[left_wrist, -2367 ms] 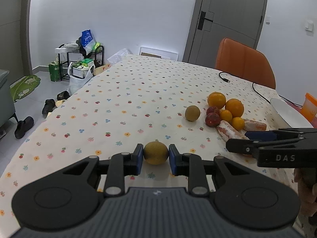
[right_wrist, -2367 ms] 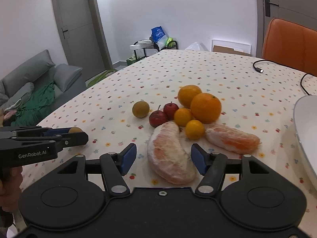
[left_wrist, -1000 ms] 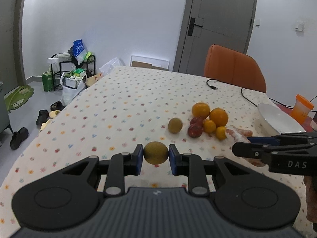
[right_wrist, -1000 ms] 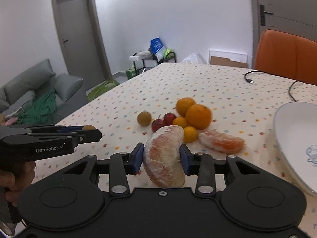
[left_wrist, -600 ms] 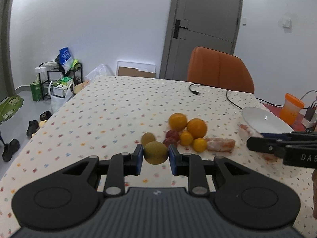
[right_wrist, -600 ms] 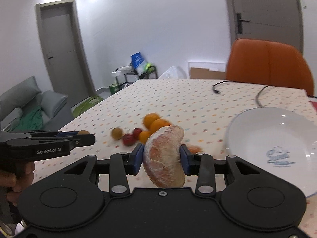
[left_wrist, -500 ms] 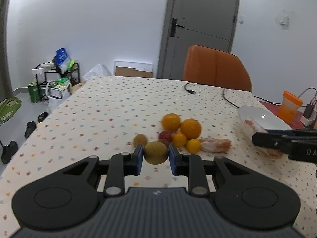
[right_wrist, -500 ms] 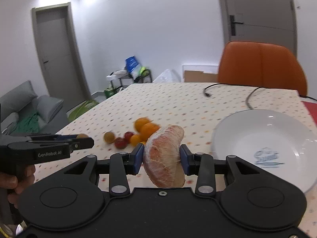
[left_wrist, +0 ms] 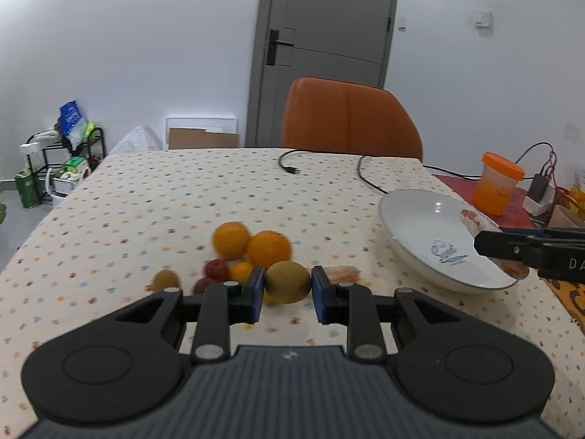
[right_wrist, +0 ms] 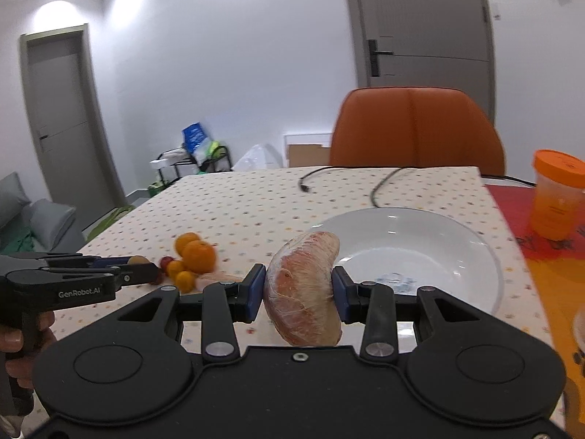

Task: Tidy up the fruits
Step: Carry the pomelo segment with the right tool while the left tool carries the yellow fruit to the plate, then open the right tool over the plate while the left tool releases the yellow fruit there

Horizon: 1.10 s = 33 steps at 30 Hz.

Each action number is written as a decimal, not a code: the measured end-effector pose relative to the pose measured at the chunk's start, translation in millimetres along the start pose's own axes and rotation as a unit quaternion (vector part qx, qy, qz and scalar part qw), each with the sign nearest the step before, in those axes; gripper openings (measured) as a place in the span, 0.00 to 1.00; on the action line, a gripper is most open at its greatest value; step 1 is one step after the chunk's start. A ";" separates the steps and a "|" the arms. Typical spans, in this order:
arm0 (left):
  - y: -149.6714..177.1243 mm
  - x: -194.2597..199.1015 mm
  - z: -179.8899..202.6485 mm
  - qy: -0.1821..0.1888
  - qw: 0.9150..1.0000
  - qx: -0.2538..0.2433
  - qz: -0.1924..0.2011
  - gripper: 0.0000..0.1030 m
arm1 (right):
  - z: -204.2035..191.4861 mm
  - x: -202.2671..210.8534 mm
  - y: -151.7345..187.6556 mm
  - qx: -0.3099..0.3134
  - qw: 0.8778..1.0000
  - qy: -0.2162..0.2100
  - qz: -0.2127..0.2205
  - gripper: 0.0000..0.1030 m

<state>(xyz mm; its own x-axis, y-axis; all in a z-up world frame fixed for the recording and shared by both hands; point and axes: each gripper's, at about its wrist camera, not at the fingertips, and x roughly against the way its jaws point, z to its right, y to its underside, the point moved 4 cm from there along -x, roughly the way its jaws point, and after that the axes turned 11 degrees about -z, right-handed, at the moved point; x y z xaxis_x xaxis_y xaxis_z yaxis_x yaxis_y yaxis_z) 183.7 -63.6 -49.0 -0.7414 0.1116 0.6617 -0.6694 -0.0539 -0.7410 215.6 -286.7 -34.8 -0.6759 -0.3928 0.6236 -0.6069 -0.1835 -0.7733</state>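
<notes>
Currently, right gripper (right_wrist: pixel 298 294) clamps one wrapped pomelo segment (right_wrist: pixel 302 289) between its pads above the plate (right_wrist: pixel 457 252); left gripper (left_wrist: pixel 287 294) pinches one kiwi (left_wrist: pixel 287 281) above the table (left_wrist: pixel 182 197).

A home dining room: a floral-clothed tabletop (left_wrist: pixel 219 190), an orange chair (left_wrist: pixel 351 117) beyond it, a grey sofa (right_wrist: pixel 33 219) far left, interior doors (left_wrist: pixel 329 36).
</notes>
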 end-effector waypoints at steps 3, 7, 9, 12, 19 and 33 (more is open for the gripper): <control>-6.3 -4.9 8.8 0.012 1.000 -0.005 0.001 0.25 | 13.0 2.0 3.1 -0.012 1.000 0.012 0.002 0.36; -15.6 -10.2 18.0 0.014 1.000 -0.007 0.003 0.25 | 28.4 1.6 8.8 -0.026 0.999 0.027 0.001 0.36; -18.8 -11.8 24.1 0.015 1.000 -0.011 0.004 0.25 | 34.9 0.0 11.0 -0.032 0.999 0.030 0.001 0.36; -22.6 -14.7 34.7 0.016 1.000 -0.020 0.005 0.25 | 44.0 -2.9 13.1 -0.037 0.999 0.035 0.001 0.36; -28.8 -24.8 56.5 0.020 0.999 -0.031 0.003 0.25 | 61.6 -11.1 13.7 -0.048 0.998 0.044 0.001 0.36; -42.9 -51.0 95.4 0.028 0.998 -0.049 0.003 0.25 | 87.2 -27.0 6.8 -0.056 0.996 0.063 0.004 0.38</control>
<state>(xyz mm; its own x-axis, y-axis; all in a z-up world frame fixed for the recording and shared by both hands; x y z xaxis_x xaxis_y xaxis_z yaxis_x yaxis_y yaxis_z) 245.7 -161.6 -40.0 -0.7392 0.1671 0.6524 -0.6556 0.0428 -0.7539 266.2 -355.9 -66.8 -0.7235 -0.2768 0.6324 -0.6397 -0.0756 -0.7649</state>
